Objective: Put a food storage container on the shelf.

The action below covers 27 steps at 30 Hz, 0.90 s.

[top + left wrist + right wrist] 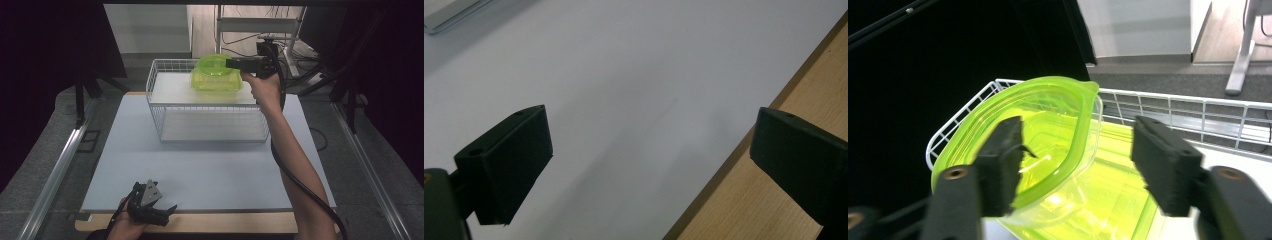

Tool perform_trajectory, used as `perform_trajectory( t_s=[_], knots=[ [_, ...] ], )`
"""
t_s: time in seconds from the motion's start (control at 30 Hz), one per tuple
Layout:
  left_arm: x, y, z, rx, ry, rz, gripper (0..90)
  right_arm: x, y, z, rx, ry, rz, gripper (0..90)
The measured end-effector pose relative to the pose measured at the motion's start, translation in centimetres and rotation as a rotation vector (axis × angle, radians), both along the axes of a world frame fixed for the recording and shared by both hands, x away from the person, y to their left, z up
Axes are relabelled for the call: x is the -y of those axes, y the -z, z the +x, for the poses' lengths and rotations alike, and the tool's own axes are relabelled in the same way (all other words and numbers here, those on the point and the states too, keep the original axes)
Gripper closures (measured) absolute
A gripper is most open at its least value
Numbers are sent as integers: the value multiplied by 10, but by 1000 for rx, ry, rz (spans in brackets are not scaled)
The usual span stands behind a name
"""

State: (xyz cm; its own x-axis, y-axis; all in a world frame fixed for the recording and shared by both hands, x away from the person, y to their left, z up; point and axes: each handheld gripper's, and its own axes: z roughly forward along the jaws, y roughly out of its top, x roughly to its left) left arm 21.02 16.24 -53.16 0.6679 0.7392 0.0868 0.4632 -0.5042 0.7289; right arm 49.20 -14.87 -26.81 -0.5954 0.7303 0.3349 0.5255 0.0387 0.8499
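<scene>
The green container [216,74] sits on the top shelf of the wire rack [200,107], at twelve o'clock on the table. The right gripper [1075,165] straddles its near rim, jaws spread, pressing nothing. The left gripper [159,206] rests open at six o'clock, well apart.
</scene>
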Motion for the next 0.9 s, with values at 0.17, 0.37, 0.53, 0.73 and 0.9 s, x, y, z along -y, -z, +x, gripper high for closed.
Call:
perform_trajectory(
  t_s=[0.17, 0.37, 0.53, 0.73, 0.9],
  knots=[
    [1, 0, 0, 0, 1, 0, 34, 2, 2, -10, 30, -39, -4, 255],
    [1, 0, 0, 0, 1, 2, 34, 3, 5, -26, 66, -79, -43, 222],
    [1, 0, 0, 2, -2, -1, 34, 4, 8, -36, 86, -105, -57, 212],
    [1, 0, 0, 3, -3, -5, 34, 7, 13, -48, 99, -127, -69, 197],
    [1, 0, 0, 2, -3, -8, 34, 7, 21, -59, 112, -143, -100, 179]
  ],
)
